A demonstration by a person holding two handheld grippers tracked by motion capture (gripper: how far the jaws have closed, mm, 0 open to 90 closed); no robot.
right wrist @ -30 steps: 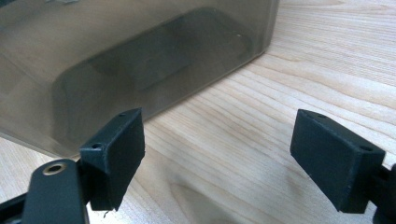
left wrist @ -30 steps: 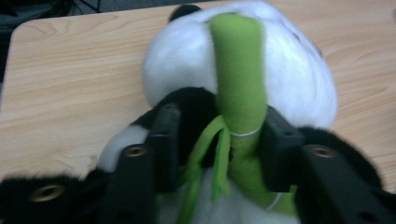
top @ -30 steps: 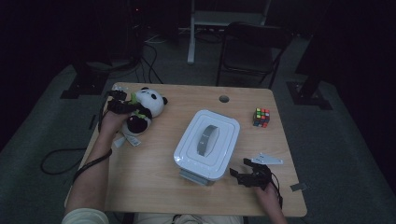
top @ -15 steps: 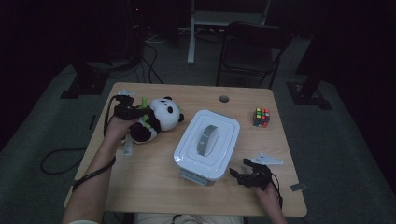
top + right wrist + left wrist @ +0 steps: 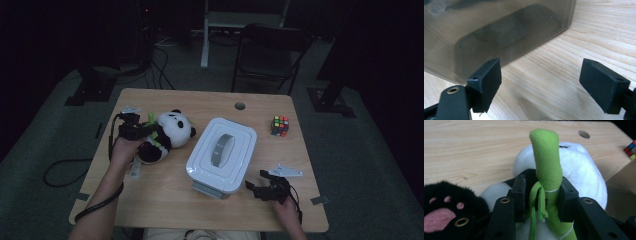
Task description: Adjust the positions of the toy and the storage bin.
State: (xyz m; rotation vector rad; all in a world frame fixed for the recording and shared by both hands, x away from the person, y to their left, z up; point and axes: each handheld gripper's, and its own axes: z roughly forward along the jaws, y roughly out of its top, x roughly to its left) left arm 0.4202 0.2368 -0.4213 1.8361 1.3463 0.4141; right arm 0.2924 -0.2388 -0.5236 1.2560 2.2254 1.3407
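A black-and-white panda plush [image 5: 172, 131] lies left of centre on the wooden table [image 5: 165, 200], its head close to a white lidded container [image 5: 222, 152]. My left gripper [image 5: 146, 131] has just been closing and is shut on the panda's green bamboo stalk [image 5: 546, 162]. In the left gripper view the pads [image 5: 520, 195] press the stalk from both sides, with the white head [image 5: 584, 172] behind and a black paw [image 5: 446, 205] at lower left. My right gripper [image 5: 256, 189] rests open by the container's near right corner, with bare wood between its fingers [image 5: 486, 82] and the container's wall [image 5: 499, 32] just ahead.
A Rubik's cube [image 5: 280, 125] sits at the far right of the table. A cable hole [image 5: 240, 106] is near the back edge. A small pale strip [image 5: 136, 167] lies by my left forearm. A chair [image 5: 270, 50] and desk legs stand beyond the table.
My left hand has carried the panda rightward from the table's far left corner to just beside the container. The right gripper has stayed put.
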